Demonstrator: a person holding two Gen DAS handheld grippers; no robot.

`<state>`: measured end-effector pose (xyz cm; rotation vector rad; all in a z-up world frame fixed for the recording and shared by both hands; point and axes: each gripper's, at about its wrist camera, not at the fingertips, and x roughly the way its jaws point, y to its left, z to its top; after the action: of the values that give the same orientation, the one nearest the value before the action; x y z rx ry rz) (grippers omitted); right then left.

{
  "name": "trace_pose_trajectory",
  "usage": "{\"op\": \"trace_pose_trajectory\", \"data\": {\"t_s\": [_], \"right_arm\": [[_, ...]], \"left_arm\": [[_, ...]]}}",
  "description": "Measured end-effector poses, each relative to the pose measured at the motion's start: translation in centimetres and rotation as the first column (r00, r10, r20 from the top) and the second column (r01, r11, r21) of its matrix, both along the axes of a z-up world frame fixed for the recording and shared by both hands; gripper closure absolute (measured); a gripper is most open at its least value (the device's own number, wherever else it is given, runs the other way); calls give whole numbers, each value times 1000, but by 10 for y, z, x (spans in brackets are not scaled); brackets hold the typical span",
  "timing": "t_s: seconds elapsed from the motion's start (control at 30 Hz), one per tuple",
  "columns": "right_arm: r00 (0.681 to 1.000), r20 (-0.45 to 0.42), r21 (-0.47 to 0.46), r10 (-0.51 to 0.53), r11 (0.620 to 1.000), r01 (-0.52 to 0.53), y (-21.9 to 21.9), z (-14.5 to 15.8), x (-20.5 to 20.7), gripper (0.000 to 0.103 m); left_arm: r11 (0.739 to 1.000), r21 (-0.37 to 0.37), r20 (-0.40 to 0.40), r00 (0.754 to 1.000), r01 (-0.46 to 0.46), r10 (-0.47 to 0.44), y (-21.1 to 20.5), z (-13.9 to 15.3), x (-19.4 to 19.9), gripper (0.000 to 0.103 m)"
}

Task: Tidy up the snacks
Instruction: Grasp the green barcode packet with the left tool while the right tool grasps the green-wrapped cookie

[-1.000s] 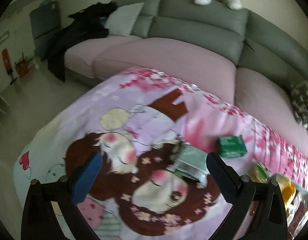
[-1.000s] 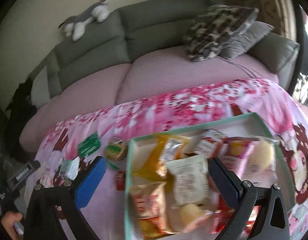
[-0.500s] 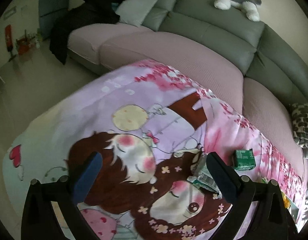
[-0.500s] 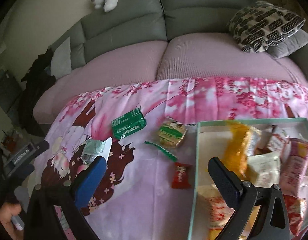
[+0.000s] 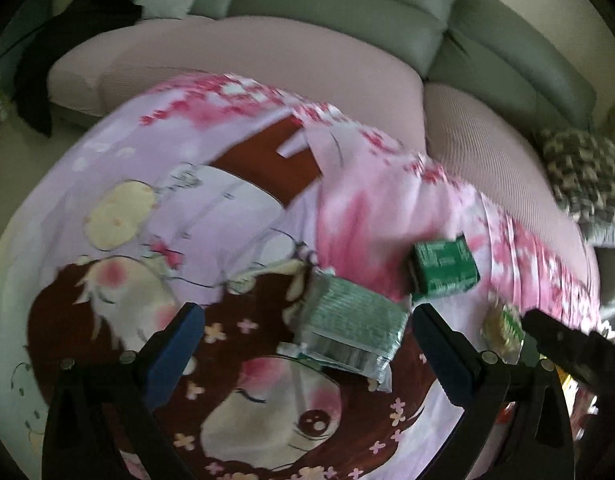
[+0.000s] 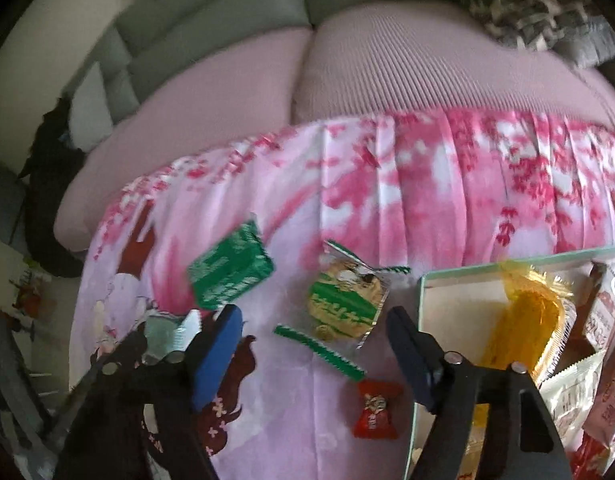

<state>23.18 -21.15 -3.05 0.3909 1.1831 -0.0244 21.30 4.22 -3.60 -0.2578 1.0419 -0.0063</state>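
My left gripper (image 5: 307,332) is open just above a silver-green snack pouch (image 5: 347,330) on the pink cartoon cloth. A green packet (image 5: 443,266) lies beyond it to the right; it also shows in the right wrist view (image 6: 229,274). My right gripper (image 6: 315,332) is open over a green-yellow cookie pack (image 6: 345,308), with a green torn strip (image 6: 319,350) and a red candy (image 6: 375,410) near it. A mint-rimmed box (image 6: 421,292) at the right holds a yellow pack (image 6: 523,324) and several other snacks.
The cloth (image 5: 187,208) covers a low table in front of a pink and grey sofa (image 5: 267,52). A patterned cushion (image 6: 527,4) lies on the sofa at right. Dark clothes (image 5: 55,52) hang at the sofa's left end. My left gripper (image 6: 139,360) shows in the right view.
Both grippers have come lower and closer to the table. The left one has closed in on the silver-green pouch; the right one has swung left from the box to the loose snacks.
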Motion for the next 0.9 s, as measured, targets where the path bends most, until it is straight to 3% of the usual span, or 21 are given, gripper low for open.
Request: {"op": "trace_pose_trajectory", "data": {"t_s": [0.07,0.2,0.53,0.67,0.8,0.9], "right_arm": [[999,-37,-18,-14,1000,13,-4,-6,5,35],[997,-73,-43,-2,999,-1,-3,-13,15,36],[989,-136,-195,65,977,-91,20,-23,32,41],[981,-185,-180,66,979,-100,22,-37,36,47],[982,-174,-178,66,979,-97,23,-37,35,50],[983,-169,-161,69,982,-96,21,-33,31,50]], "left_arm": [[1000,-8,-17,999,30,-30,-7,-6,3,0],[998,9,-42,998,54,-54,-15,-15,8,1],[997,13,-66,995,73,-72,-22,-25,15,17],[995,28,-71,993,97,-95,-29,-26,16,24],[995,27,-70,993,100,-98,-29,-25,16,38],[996,18,-70,993,92,-91,-27,-24,14,42]]}}
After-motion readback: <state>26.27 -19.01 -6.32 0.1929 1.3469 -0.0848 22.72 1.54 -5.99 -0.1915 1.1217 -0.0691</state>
